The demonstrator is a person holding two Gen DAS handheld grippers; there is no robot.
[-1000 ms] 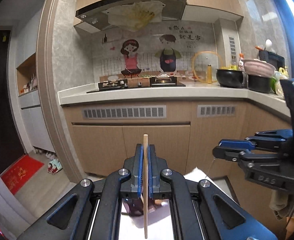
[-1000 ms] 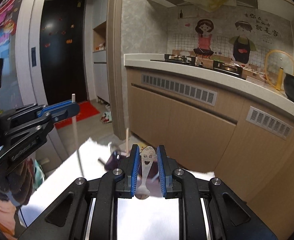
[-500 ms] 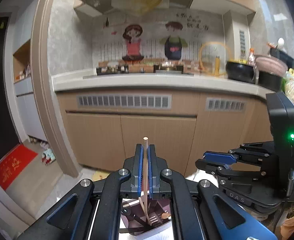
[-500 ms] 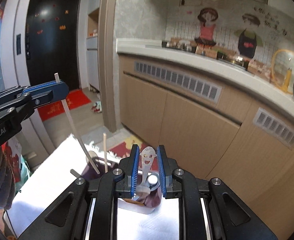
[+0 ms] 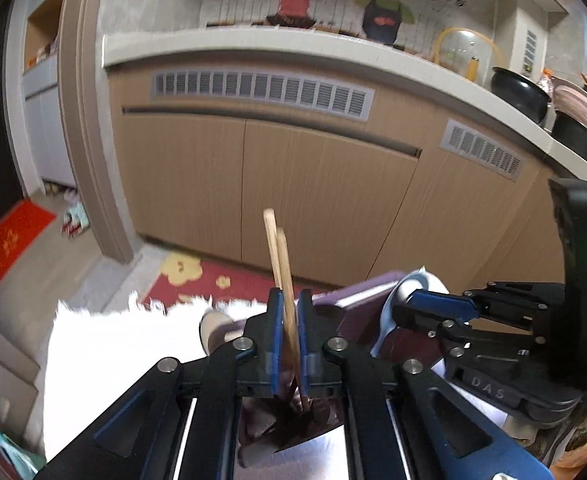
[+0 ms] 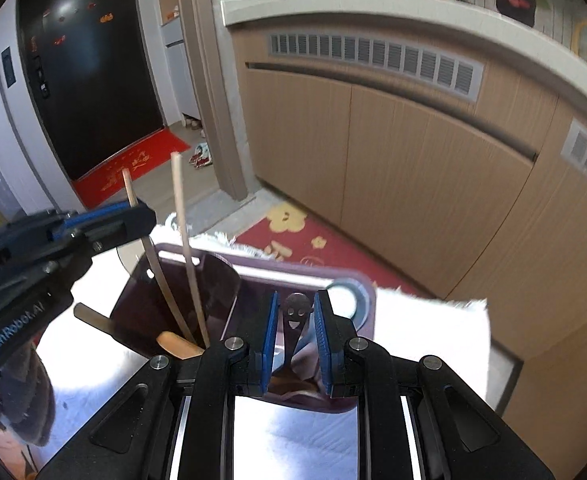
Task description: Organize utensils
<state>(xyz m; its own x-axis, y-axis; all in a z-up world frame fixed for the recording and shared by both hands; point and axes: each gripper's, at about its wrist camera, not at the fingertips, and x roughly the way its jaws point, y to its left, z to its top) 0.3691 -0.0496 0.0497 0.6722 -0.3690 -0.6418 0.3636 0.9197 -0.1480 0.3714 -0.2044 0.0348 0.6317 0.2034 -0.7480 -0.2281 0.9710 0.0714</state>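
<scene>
A purple utensil holder (image 6: 293, 270) stands on the white table, under both grippers. My left gripper (image 5: 290, 300) hangs over its left compartment with a wooden chopstick (image 5: 285, 264) between the pads. The jaws are opening, a thin gap shows beside the stick, and its lower end rests inside the holder (image 5: 357, 294). A second chopstick (image 6: 185, 232) leans in the same compartment. My right gripper (image 6: 296, 296) is shut on a metal spoon with a smiley-face handle (image 6: 296, 314), whose lower part reaches down into the holder. In the right wrist view the left gripper (image 6: 133, 216) is at the left.
A wooden handle (image 6: 177, 344) and a flat grey handle (image 6: 89, 316) also lie in the left compartment. A pale round spoon bowl (image 6: 345, 298) sits at the holder's far right corner. Kitchen cabinets (image 6: 433, 152) and a red floor mat (image 6: 313, 240) lie beyond the table's (image 6: 433, 332) far edge.
Both grippers have come down and tilted toward the holder. The chopstick's tip has gone into the left compartment and the left jaws have parted slightly. The spoon has sunk into the holder, still gripped.
</scene>
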